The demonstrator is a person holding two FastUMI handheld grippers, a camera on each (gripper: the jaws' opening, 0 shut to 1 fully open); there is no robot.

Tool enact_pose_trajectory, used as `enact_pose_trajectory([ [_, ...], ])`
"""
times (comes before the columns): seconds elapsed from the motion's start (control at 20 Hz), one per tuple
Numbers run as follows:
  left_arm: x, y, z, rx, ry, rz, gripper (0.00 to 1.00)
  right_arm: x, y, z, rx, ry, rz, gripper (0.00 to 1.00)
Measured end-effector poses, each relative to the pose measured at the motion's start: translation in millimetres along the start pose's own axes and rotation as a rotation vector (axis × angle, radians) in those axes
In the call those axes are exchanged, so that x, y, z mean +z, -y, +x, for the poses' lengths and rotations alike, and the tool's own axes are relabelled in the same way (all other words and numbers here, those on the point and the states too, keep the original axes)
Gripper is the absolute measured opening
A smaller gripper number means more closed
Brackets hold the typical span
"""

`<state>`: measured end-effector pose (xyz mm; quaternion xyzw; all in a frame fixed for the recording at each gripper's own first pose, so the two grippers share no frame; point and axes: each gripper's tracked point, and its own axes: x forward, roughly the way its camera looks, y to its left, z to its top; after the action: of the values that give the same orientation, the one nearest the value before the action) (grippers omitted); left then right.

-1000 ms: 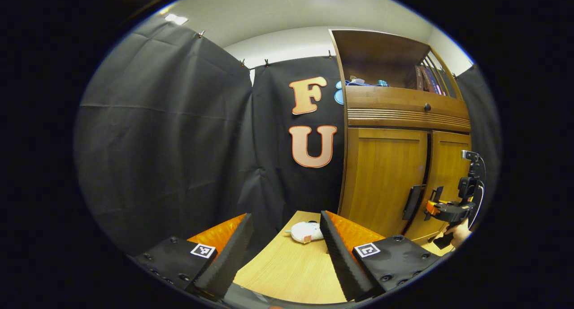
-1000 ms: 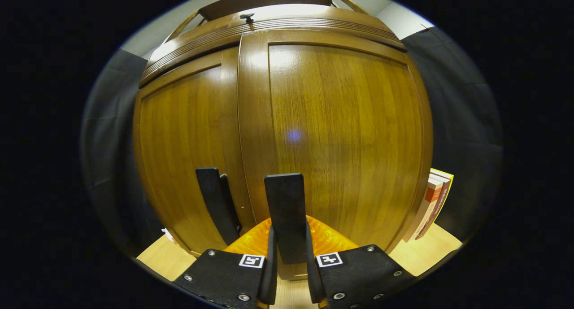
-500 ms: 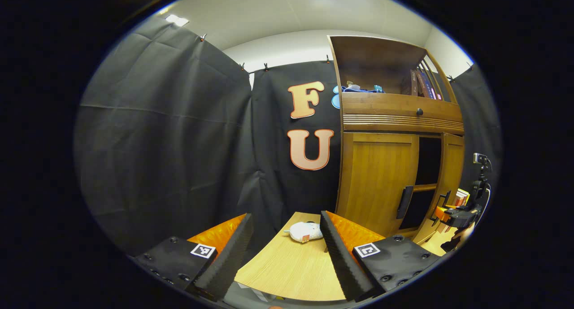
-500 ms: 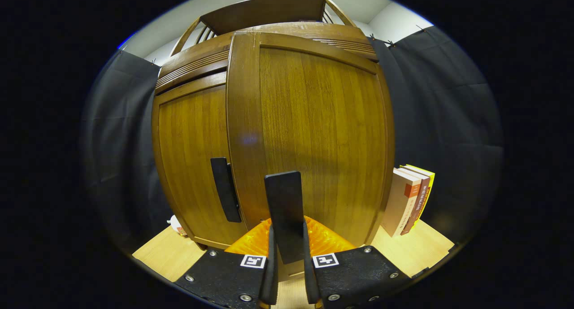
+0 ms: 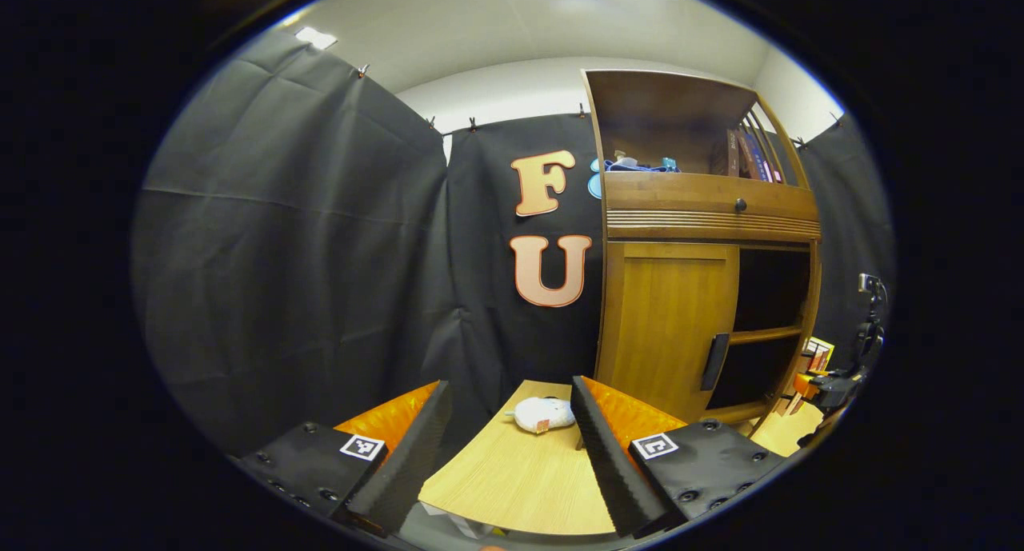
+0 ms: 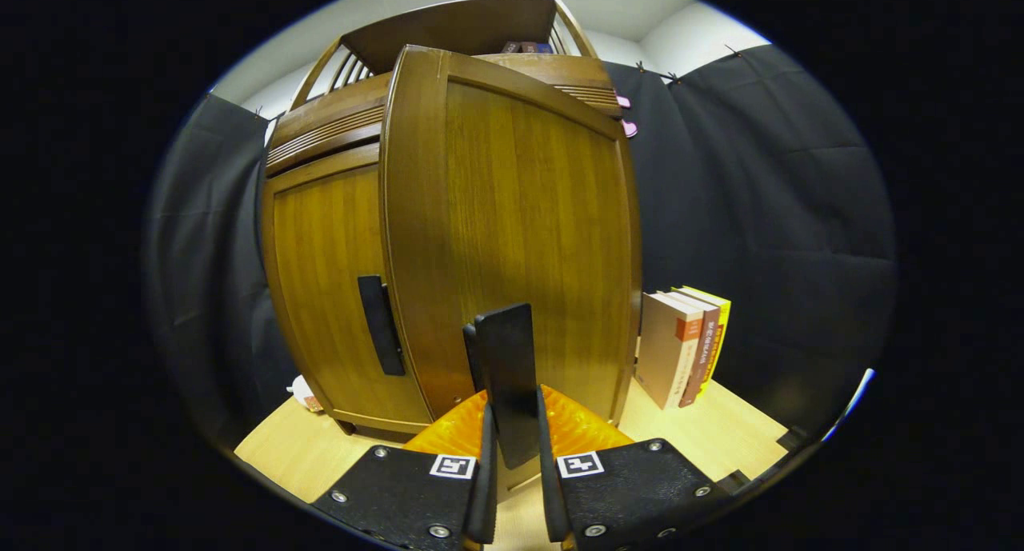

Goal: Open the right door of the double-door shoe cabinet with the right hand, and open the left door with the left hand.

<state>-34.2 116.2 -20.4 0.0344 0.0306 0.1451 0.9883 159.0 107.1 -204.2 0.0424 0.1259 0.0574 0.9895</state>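
Wooden right door (image 6: pixel 512 215) stood swung wide; right gripper (image 6: pixel 512 487) fingers pinched its handle (image 6: pixel 508 375). Best followed hinge arc. Left gripper (image 5: pixel 512 455) fingers spread, well apart from closed left door (image 5: pixel 668 327).

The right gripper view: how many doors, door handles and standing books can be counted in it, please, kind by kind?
Doors: 2, right door swung open, left door closed
Door handles: 2, right handle between the right gripper fingers, left handle free
Books: 3, upright on the table
Total: 7
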Motion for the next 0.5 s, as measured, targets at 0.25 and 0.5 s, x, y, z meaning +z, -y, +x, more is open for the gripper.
enact_pose_trajectory([
  [0.25,1.5,19.8,9.5,-0.033,-0.004,0.001,0.93,0.4,18.8,-9.7,-0.061,-0.008,-0.008,0.17],
  [0.5,1.4,58.4,15.6,-0.089,-0.010,-0.003,0.93,1.7,39.5,-21.5,-0.090,-0.013,-0.025,0.08],
])
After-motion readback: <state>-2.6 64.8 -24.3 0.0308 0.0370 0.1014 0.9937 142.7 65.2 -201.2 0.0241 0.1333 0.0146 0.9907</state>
